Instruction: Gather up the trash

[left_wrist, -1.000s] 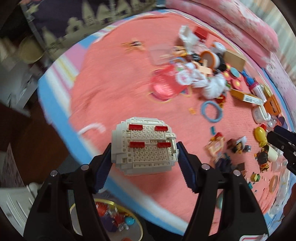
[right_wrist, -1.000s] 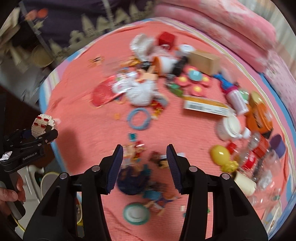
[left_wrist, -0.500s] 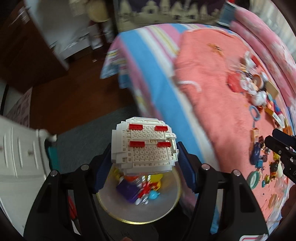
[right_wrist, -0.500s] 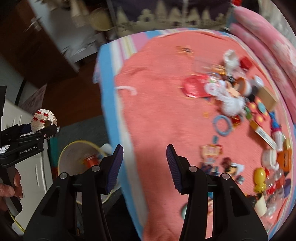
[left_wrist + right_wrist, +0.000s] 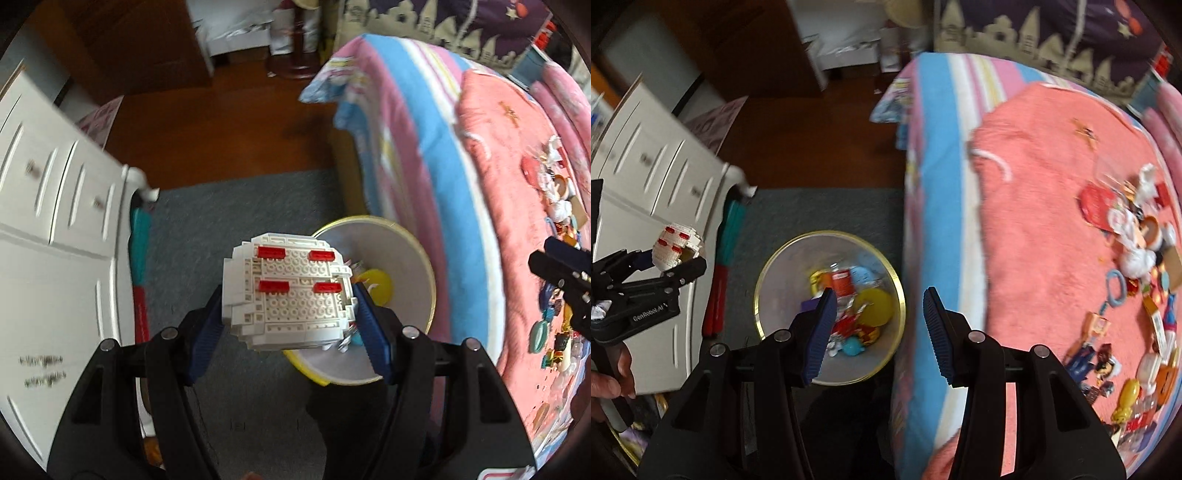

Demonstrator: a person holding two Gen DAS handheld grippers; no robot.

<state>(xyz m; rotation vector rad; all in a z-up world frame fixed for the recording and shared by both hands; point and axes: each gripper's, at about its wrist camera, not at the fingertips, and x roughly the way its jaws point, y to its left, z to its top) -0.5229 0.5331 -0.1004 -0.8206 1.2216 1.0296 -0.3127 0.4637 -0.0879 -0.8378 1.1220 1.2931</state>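
Evidently the left gripper [image 5: 290,308] was clamped on a rounded white toy-brick model with four red tiles [image 5: 288,295], its blue-padded jaws pressing the model's two sides so that the studded face looked up at the camera. Gripping across the width was probably what kept so blocky a piece from twisting loose. The model hung above the near-left rim of the landmark, a round white waste bin with a yellow rim [image 5: 827,306] standing on a grey floor mat [image 5: 820,210]; from the right wrist view it appeared to sit left of the bin's mouth and not over it, so release would likely have called for a short carry toward the centre first. The bin already held bright scraps, among them a yellow disc [image 5: 873,306] and a red packet [image 5: 841,282], which suggested the collecting was well under way.

The right gripper [image 5: 879,328] held nothing, its jaws spread wide, poised over the bin's right edge, presumably kept clear so as not to block the drop. Right of the bin rose a bed with a coral-pink fleece blanket [image 5: 1034,240], and on its far right side lay a scatter of small toys and wrappers [image 5: 1137,258], well apart from the bin and not yet gathered. Left of the bin stood a white drawer unit [image 5: 55,229].
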